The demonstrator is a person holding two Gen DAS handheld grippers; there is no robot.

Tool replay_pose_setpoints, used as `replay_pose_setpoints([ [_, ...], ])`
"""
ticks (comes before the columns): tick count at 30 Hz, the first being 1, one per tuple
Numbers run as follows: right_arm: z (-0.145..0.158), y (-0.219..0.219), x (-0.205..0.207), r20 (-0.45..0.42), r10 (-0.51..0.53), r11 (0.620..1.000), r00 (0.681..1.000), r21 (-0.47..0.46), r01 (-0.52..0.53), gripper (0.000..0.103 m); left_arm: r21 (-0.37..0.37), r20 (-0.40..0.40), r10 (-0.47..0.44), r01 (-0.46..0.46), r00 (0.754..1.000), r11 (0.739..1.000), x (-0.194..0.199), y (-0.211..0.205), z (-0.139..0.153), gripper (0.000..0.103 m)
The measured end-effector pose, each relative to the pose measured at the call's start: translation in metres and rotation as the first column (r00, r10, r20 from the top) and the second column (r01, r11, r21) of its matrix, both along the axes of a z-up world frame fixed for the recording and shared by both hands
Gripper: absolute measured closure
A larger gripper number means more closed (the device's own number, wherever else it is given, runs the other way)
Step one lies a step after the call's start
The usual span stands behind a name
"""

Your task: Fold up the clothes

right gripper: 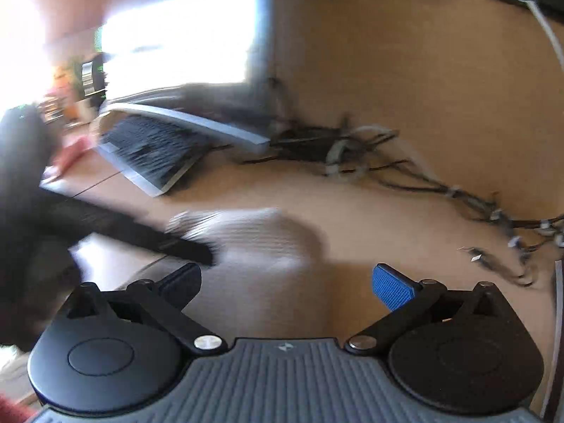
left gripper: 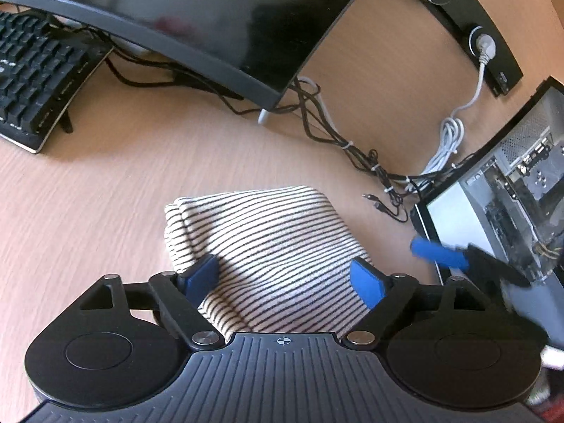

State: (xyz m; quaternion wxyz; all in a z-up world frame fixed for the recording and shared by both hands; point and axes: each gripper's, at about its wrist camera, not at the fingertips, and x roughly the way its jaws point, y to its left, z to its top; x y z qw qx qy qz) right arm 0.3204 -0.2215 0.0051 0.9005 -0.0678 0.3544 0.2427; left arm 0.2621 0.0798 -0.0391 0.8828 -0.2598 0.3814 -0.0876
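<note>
Bench [left gripper: 88, 190]: pale wood grain, smooth.
Monitor [left gripper: 197, 17]: curved, glossy black.
Shirt [left gripper: 268, 243]: soft knit, thin dark stripes on cream, folded into a block, lying on the bench.
Left gripper [left gripper: 285, 278]: jaws apart, straddling the shirt.
Right gripper [right gripper: 285, 282]: jaws apart, empty, view blurred.

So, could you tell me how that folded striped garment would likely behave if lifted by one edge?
The striped garment looks like soft knit, so it would probably droop. Its stacked layers seem loose and may unfold. On the smooth desk it should slide easily.
</note>
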Motion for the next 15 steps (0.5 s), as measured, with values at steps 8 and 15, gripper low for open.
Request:
replay_pose_setpoints([
  [8, -0.014, 0.003, -0.03, -0.079, 0.099, 0.991, 0.992, 0.093, -0.091, 0.0, -0.022, 0.002, 0.018, -0.018, 1.0, 1.0, -0.002, 0.001, -0.002, 0.015],
  [15, -0.03, -0.017, -0.018, -0.24, 0.094, 0.969, 0.966, 0.245, -0.034, 0.0, 0.079, -0.009, 0.062, -0.061, 0.998, 0.995, -0.01, -0.012, 0.015, 0.016],
])
